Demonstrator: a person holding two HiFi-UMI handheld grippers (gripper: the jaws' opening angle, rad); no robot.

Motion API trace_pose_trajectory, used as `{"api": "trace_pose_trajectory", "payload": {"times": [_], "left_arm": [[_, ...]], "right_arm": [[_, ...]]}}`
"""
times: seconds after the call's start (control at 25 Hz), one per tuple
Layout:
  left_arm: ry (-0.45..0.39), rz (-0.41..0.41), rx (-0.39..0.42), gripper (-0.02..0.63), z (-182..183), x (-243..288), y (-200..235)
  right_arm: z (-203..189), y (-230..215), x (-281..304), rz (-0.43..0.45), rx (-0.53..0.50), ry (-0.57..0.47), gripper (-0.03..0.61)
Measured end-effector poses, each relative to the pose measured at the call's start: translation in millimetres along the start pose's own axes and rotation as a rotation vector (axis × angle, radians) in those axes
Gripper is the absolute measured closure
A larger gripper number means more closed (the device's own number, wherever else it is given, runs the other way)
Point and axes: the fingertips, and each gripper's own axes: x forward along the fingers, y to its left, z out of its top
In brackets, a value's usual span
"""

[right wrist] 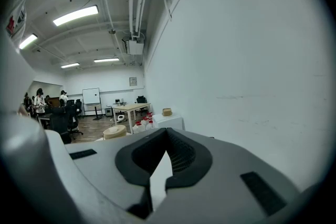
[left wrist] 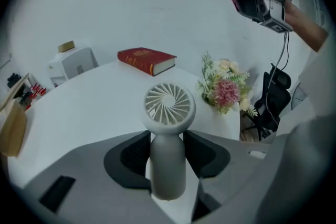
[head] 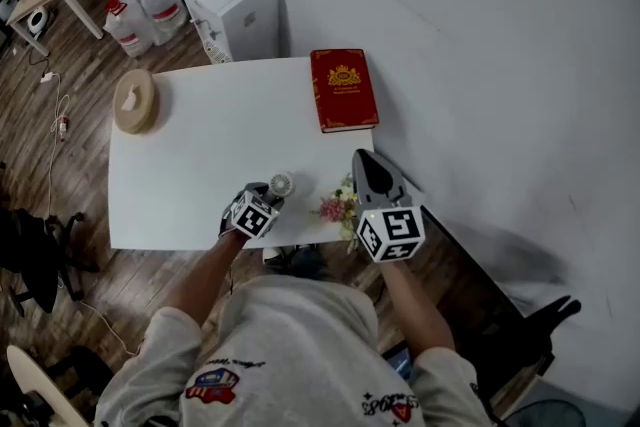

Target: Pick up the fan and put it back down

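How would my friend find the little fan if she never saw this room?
Find the white table against the wall. Over its near edge, left of the flowers, the left gripper grips the handheld fan. It alone has a round slatted head on a stick handle.

Fan just left of flowers, book behind both

The head view looks steeply down onto the white rectangular table. The left gripper view sits low over that tabletop, close behind the small white round-headed fan, facing the red hardcover book both views share. The right gripper view faces nearly level along the white wall.
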Motion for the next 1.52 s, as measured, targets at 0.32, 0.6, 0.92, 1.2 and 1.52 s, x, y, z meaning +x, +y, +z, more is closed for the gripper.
{"api": "trace_pose_trajectory", "payload": {"times": [0.32,0.6,0.92,1.2,1.52], "left_arm": [[0.083,-0.019,-0.005,0.423,-7,33,-24],[0.087,0.019,-0.004,0.423,-15,40,-26],[-0.043,-0.009,-0.078,0.362,-6,11,-20],[-0.228,0.009,-0.173,0.439,12,-37,10],[-0.439,0.215,-0.248,0.609,37,-130,89]], "right_arm": [[-19,-17,-9,-0.048,0.014,0.045,0.578],[-24,-20,-11,-0.056,0.022,0.051,0.578],[-18,-8,-3,-0.016,0.011,0.039,0.578],[-4,15,18,0.050,-0.005,0.014,0.578],[24,48,48,0.137,-0.019,-0.030,0.578]]}}
